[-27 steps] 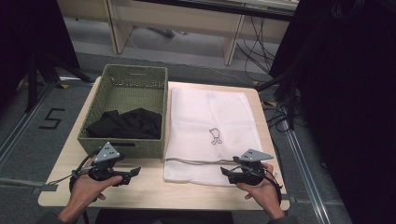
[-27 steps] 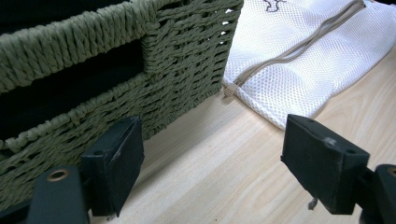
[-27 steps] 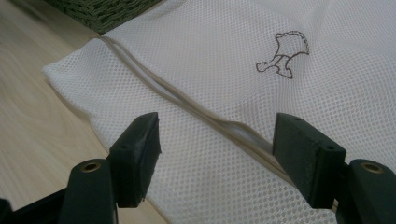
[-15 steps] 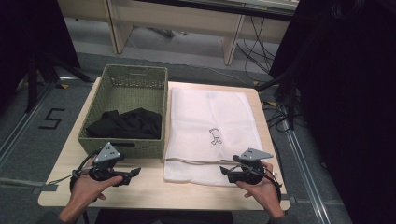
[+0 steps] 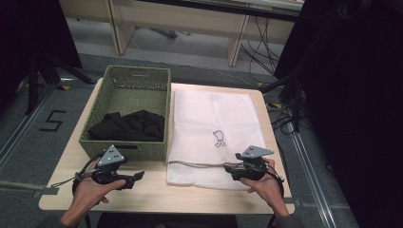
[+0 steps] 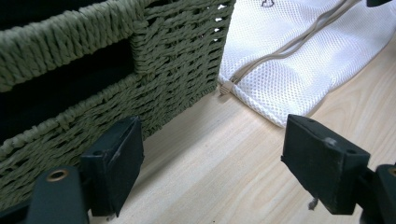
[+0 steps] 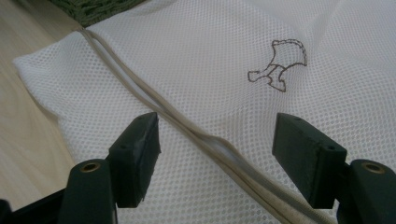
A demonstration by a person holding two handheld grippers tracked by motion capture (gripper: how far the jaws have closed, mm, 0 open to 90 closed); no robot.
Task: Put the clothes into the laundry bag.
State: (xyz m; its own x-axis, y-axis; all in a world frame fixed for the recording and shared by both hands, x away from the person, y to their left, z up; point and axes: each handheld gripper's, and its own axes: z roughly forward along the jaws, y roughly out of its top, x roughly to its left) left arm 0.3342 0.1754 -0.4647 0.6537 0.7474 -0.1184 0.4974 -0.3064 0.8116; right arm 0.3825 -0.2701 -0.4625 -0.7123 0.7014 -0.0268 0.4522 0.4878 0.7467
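A person's two hand-held grippers hover at the near edge of a wooden table (image 5: 157, 197), with the work barely begun. The white mesh laundry bag (image 5: 214, 123) lies flat on the right half of the table, its beige zipper (image 7: 187, 126) running across the near end and still closed along the stretch in view. The right gripper (image 5: 231, 167) sits just over that near end — in its own view its jaws stand wide apart on either side of the zipper line, holding nothing, the mesh untouched between them. The left gripper (image 5: 138, 175) rests over bare wood in front of the green woven basket (image 5: 157, 78); its jaws too are spread wide and empty, with the basket's front wall just beside one jaw and the bag's corner further off. Inside the basket lies a heap of dark clothing (image 5: 127, 126), none of it lifted out.

Judging from this layout, the job is likely to load the clothing into the bag — and every step remains: the zipper has yet to be gripped and drawn open, the mouth of the bag spread, the clothing pulled from the basket and pushed inside. Nothing on the table suggests any of that is done.
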